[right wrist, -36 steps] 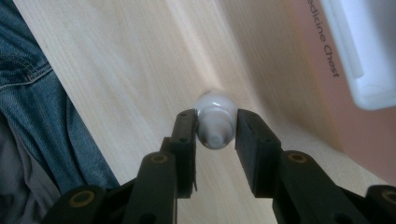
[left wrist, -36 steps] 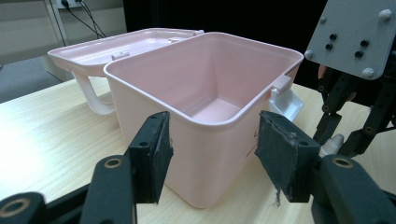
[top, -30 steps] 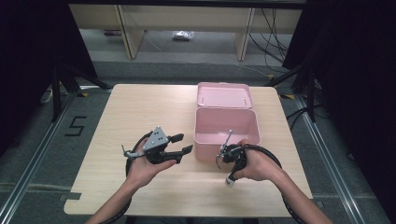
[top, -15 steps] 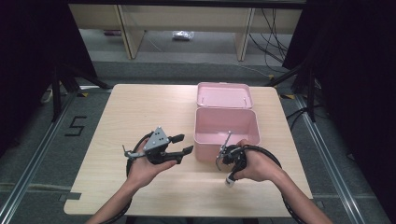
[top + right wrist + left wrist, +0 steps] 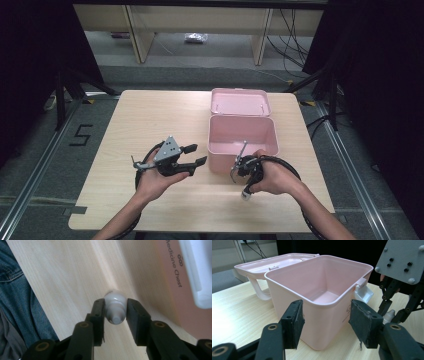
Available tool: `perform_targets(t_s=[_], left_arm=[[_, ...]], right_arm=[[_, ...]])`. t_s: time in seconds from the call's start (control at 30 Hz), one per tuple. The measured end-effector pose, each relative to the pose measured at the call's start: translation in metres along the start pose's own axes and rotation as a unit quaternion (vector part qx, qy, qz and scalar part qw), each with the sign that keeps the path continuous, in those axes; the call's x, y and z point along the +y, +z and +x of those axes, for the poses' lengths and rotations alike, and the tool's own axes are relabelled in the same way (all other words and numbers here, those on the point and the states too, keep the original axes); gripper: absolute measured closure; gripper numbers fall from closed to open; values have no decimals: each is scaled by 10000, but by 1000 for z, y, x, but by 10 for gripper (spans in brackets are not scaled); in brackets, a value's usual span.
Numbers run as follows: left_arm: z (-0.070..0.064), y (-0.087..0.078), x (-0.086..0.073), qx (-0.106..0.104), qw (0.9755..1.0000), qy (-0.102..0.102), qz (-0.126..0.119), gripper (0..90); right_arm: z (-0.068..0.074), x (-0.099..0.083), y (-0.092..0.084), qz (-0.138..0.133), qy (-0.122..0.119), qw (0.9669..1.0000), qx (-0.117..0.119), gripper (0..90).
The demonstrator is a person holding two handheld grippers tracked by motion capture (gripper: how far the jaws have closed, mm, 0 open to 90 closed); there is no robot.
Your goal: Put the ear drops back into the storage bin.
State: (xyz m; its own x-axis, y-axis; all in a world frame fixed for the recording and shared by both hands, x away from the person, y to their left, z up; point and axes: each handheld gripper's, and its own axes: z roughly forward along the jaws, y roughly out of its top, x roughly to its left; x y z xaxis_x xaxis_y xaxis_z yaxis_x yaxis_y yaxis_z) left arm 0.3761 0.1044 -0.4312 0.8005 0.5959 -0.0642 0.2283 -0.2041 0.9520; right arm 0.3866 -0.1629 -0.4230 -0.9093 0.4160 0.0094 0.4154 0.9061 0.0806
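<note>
A pink medicine chest stands open on the table, its lid laid back behind it and its inside bare. Just in front of the chest, my right gripper points down, its pads against both sides of a small white bottle. Its jaws have just been opening a little, and the bottle is still between them. The bottle's base sits on the wood by the right hand. My left gripper hovers left of the chest, open and holding nothing.
The wooden table has free room on its left half and behind the left hand. A white latch juts from the chest's front wall. The person's jeans are at the near table edge.
</note>
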Motion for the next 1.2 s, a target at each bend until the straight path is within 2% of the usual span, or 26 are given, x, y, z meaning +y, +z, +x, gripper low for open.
perform_targets(t_s=[0.13,0.33,0.37,0.4,0.47,0.6,0.7,0.77,0.87,0.9,0.93,1.1,1.2], left_arm=[[1,0,0,11,10000,13,4,440],[1,0,0,5,10000,16,11,440],[0,0,0,5,10000,14,9,440],[0,0,0,6,10000,14,8,440],[1,0,-1,-22,10000,7,-36,440],[0,0,-1,3,10000,2,3,440],[0,1,-1,-1,10000,2,-10,440],[0,1,-1,-6,10000,7,-7,440],[-1,2,-2,-24,10000,-12,0,440],[-1,2,-2,-19,10000,-5,11,440],[-1,2,-2,-25,10000,-3,0,440],[-2,3,-3,-84,10000,6,-36,441],[-4,3,-3,-59,10000,10,-1,442]], right_arm=[[-1,0,0,-2,-136,9999,-4,713],[0,2,0,64,1,10000,-14,717],[1,2,-1,126,4,9999,-41,717],[0,3,-1,105,-111,9999,-35,717],[-1,3,0,106,-118,9999,-40,718],[1,3,-1,124,9,9999,-40,718],[-2,3,-1,87,-137,9998,-72,719],[-1,2,-2,110,0,9999,-40,719],[-2,2,-4,105,-100,9999,-29,719],[-2,2,-5,127,-38,9999,-27,719],[-3,2,-5,102,-97,9999,-30,719],[-3,0,-10,89,6,10000,1,719],[-4,-1,-13,67,-22,10000,19,720]])
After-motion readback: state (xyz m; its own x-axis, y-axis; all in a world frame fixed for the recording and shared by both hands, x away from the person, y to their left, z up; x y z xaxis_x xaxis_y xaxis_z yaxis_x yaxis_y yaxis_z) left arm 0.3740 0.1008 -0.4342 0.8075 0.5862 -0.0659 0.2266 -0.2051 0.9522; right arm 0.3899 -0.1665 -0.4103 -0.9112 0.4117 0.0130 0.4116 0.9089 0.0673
